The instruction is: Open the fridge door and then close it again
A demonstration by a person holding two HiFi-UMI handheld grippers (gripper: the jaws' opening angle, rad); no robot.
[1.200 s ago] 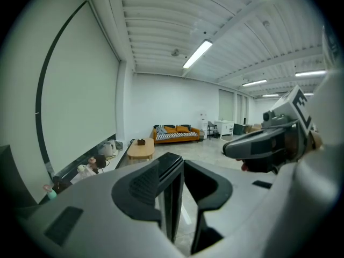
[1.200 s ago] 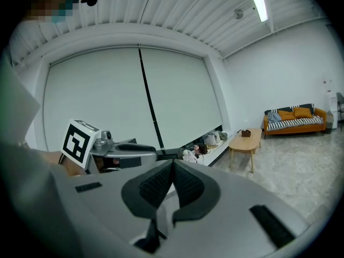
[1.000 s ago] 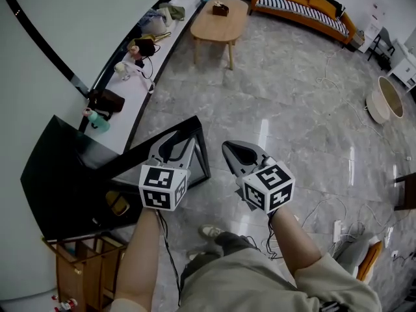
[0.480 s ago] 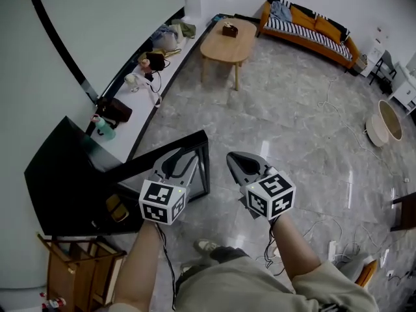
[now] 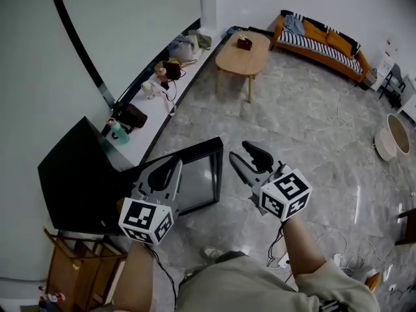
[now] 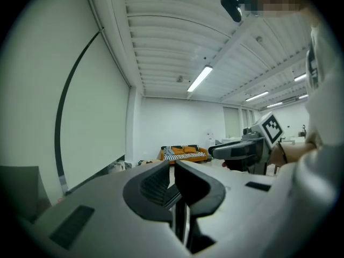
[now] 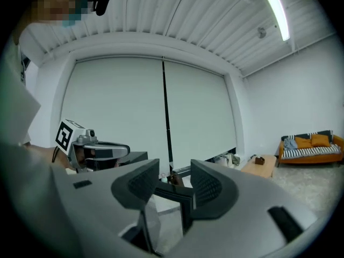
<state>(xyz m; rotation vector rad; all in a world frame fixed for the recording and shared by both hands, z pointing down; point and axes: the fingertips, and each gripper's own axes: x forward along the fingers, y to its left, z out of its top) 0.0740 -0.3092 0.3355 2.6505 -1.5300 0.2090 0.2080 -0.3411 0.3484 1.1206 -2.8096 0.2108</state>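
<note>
The marble floor [image 5: 312,129] lay wide and bare ahead and to my right, out to the coffee table [image 5: 242,52] and the sofa [image 5: 322,34], both well apart from me, so I had all the room I wanted on that side. To my left the pale wall [image 5: 39,77] and the long low shelf [image 5: 170,93] with its clutter closed things in. The black fridge [image 5: 68,174] sat against that wall, just beside a wooden rack [image 5: 81,265]. Its glass door [image 5: 198,181] stood swung out over the floor, so I judged the opening was done and the closing was left. The door's free edge pointed toward the space between my two tools, and I took it that a push from the open-floor side would swing it home.

I held both tools up and about level, touching nothing. The left gripper [image 5: 173,166] showed across the door's top rail in the head view, though I could not tell how near it was. Its jaws had just been closing and stood all but together, with only a sliver between them and nothing in it. The right gripper [image 5: 247,156] was just past the free edge, over bare floor. Its jaws had just been opening and stood apart, holding nothing, with the door's corner showing far off through the gap
</note>
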